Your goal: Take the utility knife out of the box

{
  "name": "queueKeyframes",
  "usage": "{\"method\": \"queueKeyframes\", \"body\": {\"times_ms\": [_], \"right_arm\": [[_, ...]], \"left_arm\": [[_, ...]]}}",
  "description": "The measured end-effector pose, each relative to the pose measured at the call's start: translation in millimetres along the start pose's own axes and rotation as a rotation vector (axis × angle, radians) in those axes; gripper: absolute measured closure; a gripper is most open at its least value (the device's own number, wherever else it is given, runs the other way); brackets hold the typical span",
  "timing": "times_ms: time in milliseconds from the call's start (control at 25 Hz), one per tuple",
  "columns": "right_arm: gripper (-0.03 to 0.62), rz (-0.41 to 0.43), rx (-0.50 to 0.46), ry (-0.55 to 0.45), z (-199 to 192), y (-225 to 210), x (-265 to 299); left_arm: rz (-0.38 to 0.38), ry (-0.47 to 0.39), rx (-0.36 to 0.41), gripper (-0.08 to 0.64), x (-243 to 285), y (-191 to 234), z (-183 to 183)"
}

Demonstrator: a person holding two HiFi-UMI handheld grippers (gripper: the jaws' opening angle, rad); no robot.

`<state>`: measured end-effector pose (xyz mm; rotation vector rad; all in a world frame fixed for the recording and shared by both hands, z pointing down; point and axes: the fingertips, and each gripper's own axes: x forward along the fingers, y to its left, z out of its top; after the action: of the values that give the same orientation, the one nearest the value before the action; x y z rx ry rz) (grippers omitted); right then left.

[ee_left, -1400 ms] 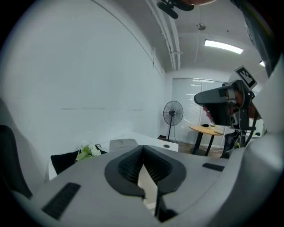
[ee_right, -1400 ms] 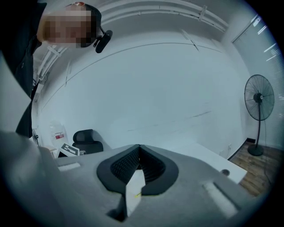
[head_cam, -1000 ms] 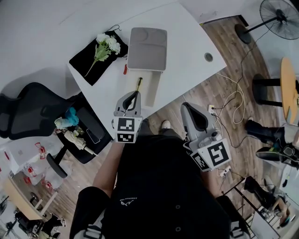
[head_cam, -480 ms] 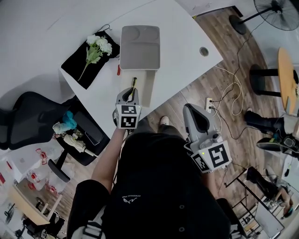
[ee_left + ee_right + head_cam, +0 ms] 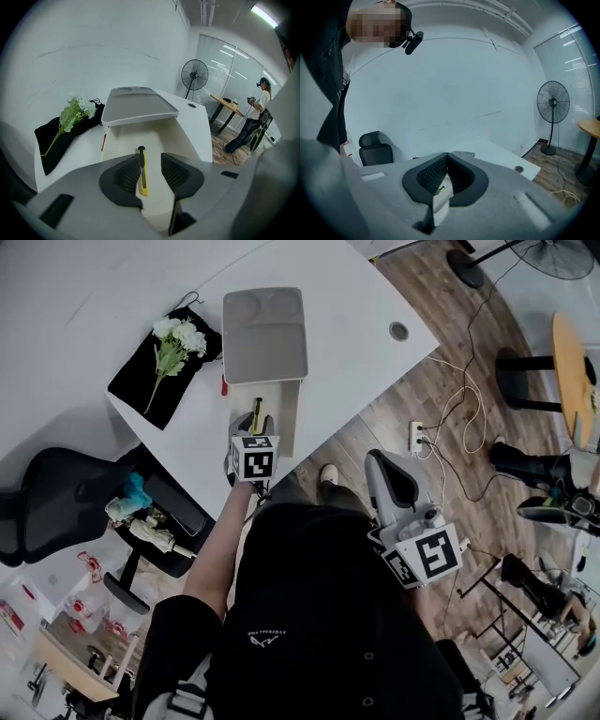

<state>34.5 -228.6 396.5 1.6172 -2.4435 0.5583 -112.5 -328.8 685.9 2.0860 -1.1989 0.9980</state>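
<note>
Left gripper (image 5: 151,157): its jaws have just been opening and are now parted. One utility knife (image 5: 142,171) is seen between them, but it is not squeezed by the pads.
Right gripper (image 5: 447,157): its jaws are closed tip to tip and nothing is held. It is kept away from the table, beside the person's body.
Utility knife: one, yellow with a black end. It lies flat on the bottom of the box (image 5: 122,145).
Box: one, pale and open, with one lid (image 5: 138,105) raised at the far side. It is placed on the white table (image 5: 197,126).
Beside the box: one bunch of white flowers (image 5: 75,110) is laid on one black cloth (image 5: 51,140).
Further away: one standing fan (image 5: 194,77) is seen.
</note>
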Motion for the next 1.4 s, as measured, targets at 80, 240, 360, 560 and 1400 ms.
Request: {"method": "queueKeyframes", "body": {"times_ms": [80, 240, 360, 560, 1400], "right_arm": [[0.588, -0.02, 0.01, 0.002, -0.4, -6.0, -0.2], [0.588, -0.057, 0.025, 0.005, -1.2, -16.6, 1.1], [0.588, -0.073, 0.034, 0.009, -2.1, -21.0, 3.0], [0.588, -0.089, 0.043, 0.017, -3.6, -24.7, 8.3], [0.588, -0.103, 0.05, 0.025, -7.3, -26.3, 19.0]], "left_arm": [[0.017, 0.029, -0.012, 0.422, 6.9, 3.5, -2.5], [0.029, 0.072, -0.044, 0.422, 19.9, 9.8, -7.5], [0.014, 0.088, -0.045, 0.422, 26.3, 9.1, -8.1], [0.042, 0.124, -0.082, 0.437, 35.3, 17.4, -11.2], [0.041, 0.166, -0.077, 0.497, 45.9, 22.5, -13.7]]}}
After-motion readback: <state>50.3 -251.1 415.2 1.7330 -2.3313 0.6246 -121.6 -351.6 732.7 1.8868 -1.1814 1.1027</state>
